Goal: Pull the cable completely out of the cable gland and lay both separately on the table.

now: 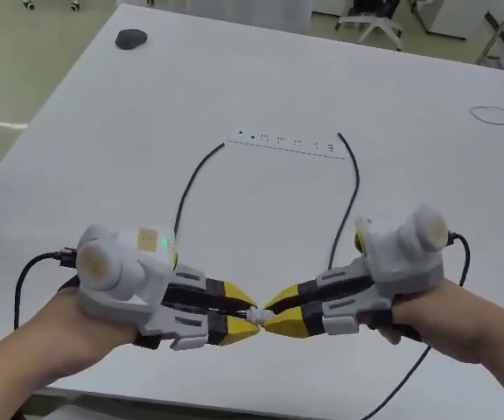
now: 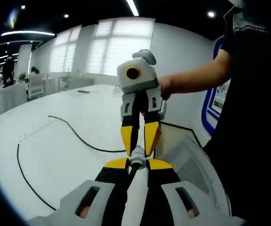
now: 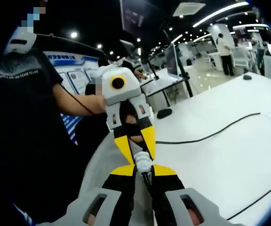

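Centrally, at 6 o'clock by the near edge of the worktop (image 1: pixel 261 201), the small whitish cable gland (image 1: pixel 254 313) lies with its long axis from 9 to 3 o'clock, along the line joining the two grippers; a short black cable (image 2: pixel 132 173) runs from it back between the left jaws. Left tongs (image 1: pixel 247 324) and right tongs (image 1: pixel 268 318) meet tip to tip, each closed on an opposite end of the gland, with the left hand (image 1: pixel 33 337) at 8 o'clock and the right hand (image 1: pixel 462 319) at 4 o'clock wrapped round the handles and angled inward. Dark marks on the white strip (image 1: pixel 287 144) at 12 o'clock are too small to read.
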The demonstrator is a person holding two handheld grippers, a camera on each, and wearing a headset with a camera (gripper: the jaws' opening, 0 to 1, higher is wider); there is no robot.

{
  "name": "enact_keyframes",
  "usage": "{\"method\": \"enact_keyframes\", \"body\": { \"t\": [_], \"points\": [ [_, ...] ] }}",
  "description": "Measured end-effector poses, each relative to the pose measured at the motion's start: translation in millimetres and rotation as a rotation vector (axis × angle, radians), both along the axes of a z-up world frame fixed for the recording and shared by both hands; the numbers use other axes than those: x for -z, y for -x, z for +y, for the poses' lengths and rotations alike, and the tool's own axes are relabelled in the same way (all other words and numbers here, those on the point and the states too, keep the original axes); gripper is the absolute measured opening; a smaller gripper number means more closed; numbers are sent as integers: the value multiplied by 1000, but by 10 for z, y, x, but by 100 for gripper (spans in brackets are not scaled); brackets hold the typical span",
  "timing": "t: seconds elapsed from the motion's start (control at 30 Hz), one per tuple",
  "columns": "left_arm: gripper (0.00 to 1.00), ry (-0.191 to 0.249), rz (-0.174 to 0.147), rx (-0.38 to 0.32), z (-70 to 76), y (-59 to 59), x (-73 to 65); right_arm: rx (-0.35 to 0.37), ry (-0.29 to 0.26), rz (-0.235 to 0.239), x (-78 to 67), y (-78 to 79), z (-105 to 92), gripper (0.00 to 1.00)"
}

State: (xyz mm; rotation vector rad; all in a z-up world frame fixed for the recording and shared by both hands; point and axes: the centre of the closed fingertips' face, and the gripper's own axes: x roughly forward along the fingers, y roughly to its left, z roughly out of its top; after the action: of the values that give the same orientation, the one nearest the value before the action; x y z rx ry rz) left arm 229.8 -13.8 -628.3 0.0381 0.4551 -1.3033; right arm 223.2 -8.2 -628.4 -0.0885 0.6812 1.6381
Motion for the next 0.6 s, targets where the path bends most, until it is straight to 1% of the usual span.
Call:
{"method": "enact_keyframes", "body": {
  "t": [0.03,0.07,0.1,0.13,0.17,0.2,0.23,0.27,0.3,0.33,0.37,0.4,0.43,0.47,0.5,0.53,0.57,0.6],
  "points": [
    [14,11,17,-5,6,-6,-1,-1,1,-41,-6,-2,5,7],
    [14,24,34,-9,16,-12,-2,3,3,-72,-12,-4,11,7],
    [14,32,43,-9,18,-13,-6,5,11,-120,-20,0,12,7],
    [14,39,44,-10,22,-14,-12,-10,9,-207,-36,-4,15,7],
    [14,45,52,-12,24,-15,-20,-4,4,-255,-55,-5,27,7],
    [14,56,85,-16,23,-7,-34,-12,14,-286,-54,19,22,7],
    [14,55,84,-13,21,-4,-32,-15,29,-333,-52,39,22,7],
    [14,55,81,-11,19,1,-32,-15,36,-367,-50,40,21,7],
    [14,60,94,-7,15,14,-27,-19,48,-412,-38,57,18,7],
    [14,62,109,-5,14,22,-18,-16,60,-439,-26,61,13,7],
    [14,65,117,-7,11,25,-16,-21,74,-488,-17,72,10,7],
    [14,70,137,-6,7,38,-9,-24,81,-504,-9,77,7,7],
    [14,76,186,-12,-4,62,8,-40,106,-563,4,92,2,7],
    [14,73,173,-8,-6,51,12,-51,133,-609,11,108,-3,7],
    [14,72,165,-4,-13,60,5,-60,141,-634,13,116,-2,7],
    [14,74,165,-2,-15,63,2,-69,146,-668,6,109,-1,7],
    [14,78,171,-5,-15,63,-2,-61,146,-662,2,118,3,7],
    [14,86,176,-6,-10,60,-10,-58,146,-665,-8,118,4,7]
  ]
}}
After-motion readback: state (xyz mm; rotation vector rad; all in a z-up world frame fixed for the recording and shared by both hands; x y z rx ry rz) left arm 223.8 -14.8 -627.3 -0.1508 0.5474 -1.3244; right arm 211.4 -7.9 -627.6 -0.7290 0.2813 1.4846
